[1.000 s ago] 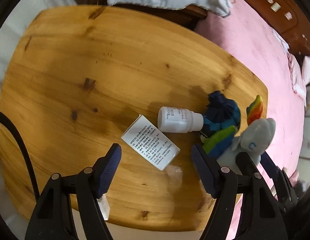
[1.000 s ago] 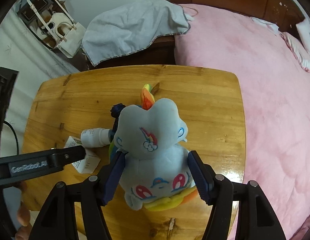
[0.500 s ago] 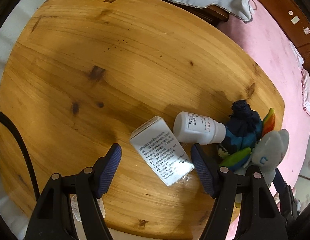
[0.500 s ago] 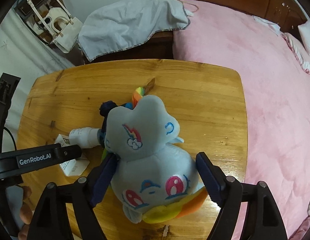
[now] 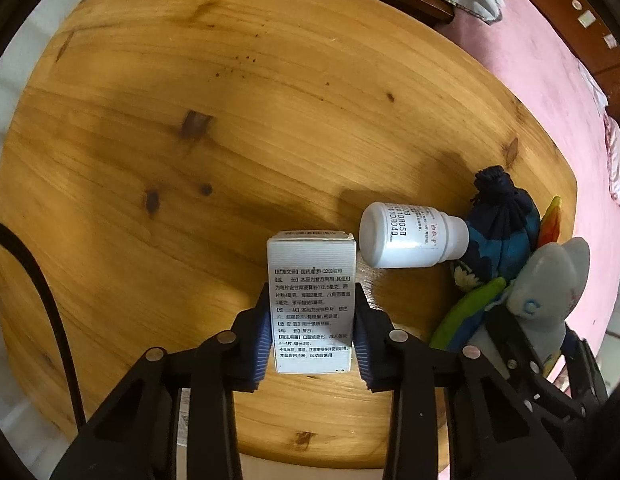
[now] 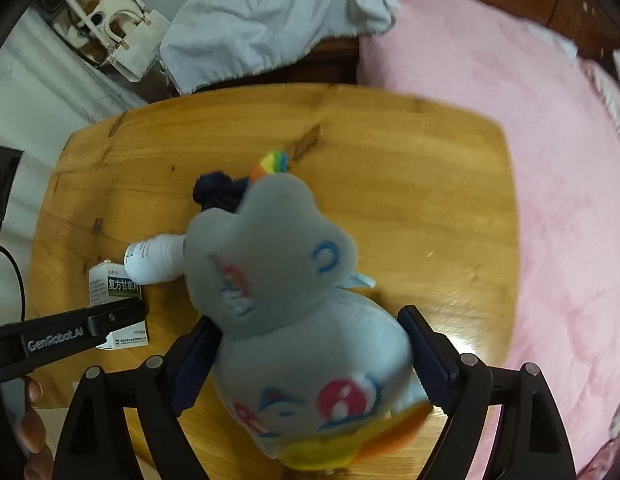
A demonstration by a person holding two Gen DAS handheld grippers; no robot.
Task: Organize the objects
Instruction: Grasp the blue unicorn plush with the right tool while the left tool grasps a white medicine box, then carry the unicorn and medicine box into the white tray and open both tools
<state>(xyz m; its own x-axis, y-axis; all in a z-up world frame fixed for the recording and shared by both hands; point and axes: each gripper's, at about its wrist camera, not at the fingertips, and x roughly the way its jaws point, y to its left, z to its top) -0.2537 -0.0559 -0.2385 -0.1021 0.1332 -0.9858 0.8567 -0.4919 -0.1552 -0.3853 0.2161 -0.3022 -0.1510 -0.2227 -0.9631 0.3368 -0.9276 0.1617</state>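
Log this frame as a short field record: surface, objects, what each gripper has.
surface: wooden table
left gripper: shut on medicine box, printed face toward the camera
right gripper: around blue plush pony, view blurred, grip state unclear
white pill bottle: on its side, just right of the box, cap against dark blue pouch
background: pink bedspread, grey cloth, white handbag

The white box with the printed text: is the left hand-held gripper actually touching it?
Touching. In the left wrist view, the left hand-held gripper has both blue pads pressed flush against the sides of the white box, with no gap visible.
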